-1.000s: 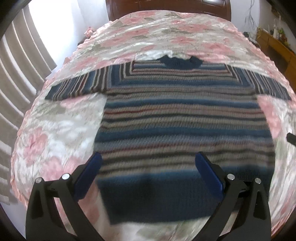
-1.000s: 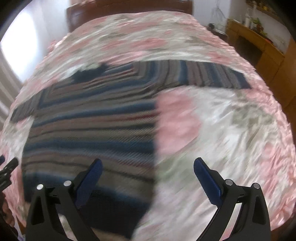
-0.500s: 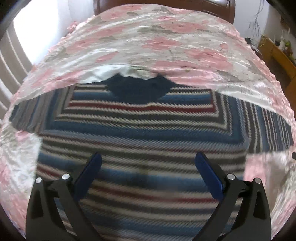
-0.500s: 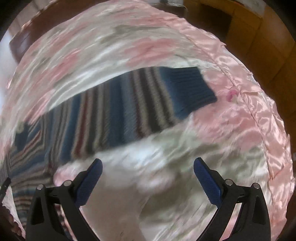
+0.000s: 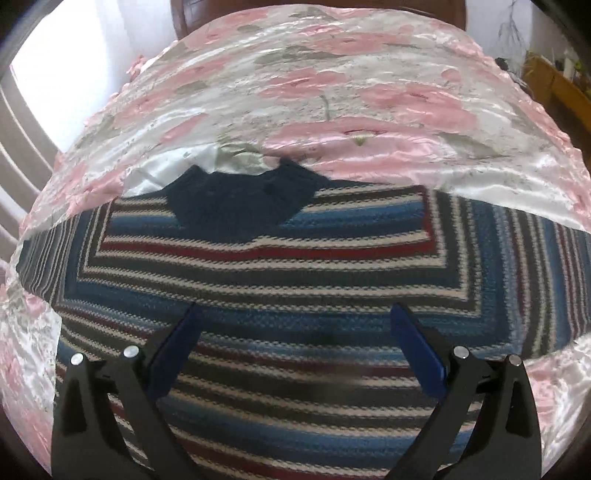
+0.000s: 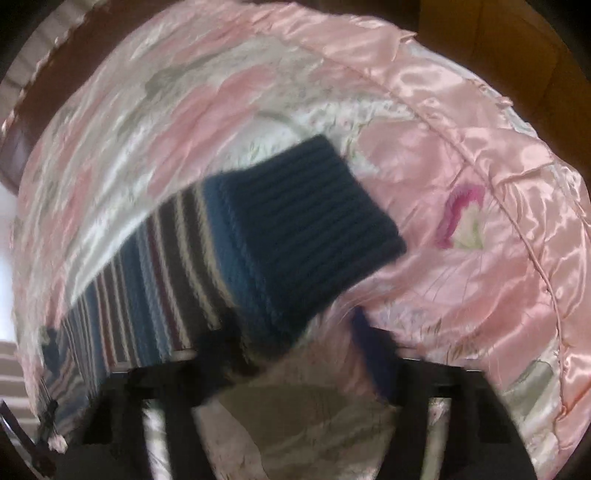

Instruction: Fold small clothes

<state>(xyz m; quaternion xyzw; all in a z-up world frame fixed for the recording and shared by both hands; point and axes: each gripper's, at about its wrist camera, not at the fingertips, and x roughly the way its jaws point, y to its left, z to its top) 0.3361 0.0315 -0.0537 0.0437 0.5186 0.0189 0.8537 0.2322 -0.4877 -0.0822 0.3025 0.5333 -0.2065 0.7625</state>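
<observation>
A knitted sweater (image 5: pixel 295 258) striped in blue, white, red and dark grey lies flat on the bed with its navy collar (image 5: pixel 240 201) at the far side. My left gripper (image 5: pixel 295 314) hovers open over the chest, nothing between its fingers. In the right wrist view the right sleeve (image 6: pixel 177 266) runs out to its navy ribbed cuff (image 6: pixel 314 229). My right gripper (image 6: pixel 295 343) is blurred at the cuff's near corner. Its blue fingers (image 6: pixel 373 354) stand apart, with the cuff's lower edge between them. The left finger is smeared by motion.
The pink floral satin bedspread (image 5: pixel 369 92) covers the whole bed. Its piped edge (image 6: pixel 461 147) runs just beyond the cuff, with wooden furniture (image 6: pixel 498 48) past it. A dark headboard (image 5: pixel 181 18) stands at the far end, a bright window (image 5: pixel 55 55) to the left.
The left gripper moved forward from the hem over the chest toward the collar. The right gripper swung out to the right sleeve's cuff, and its fingers have drawn closer together.
</observation>
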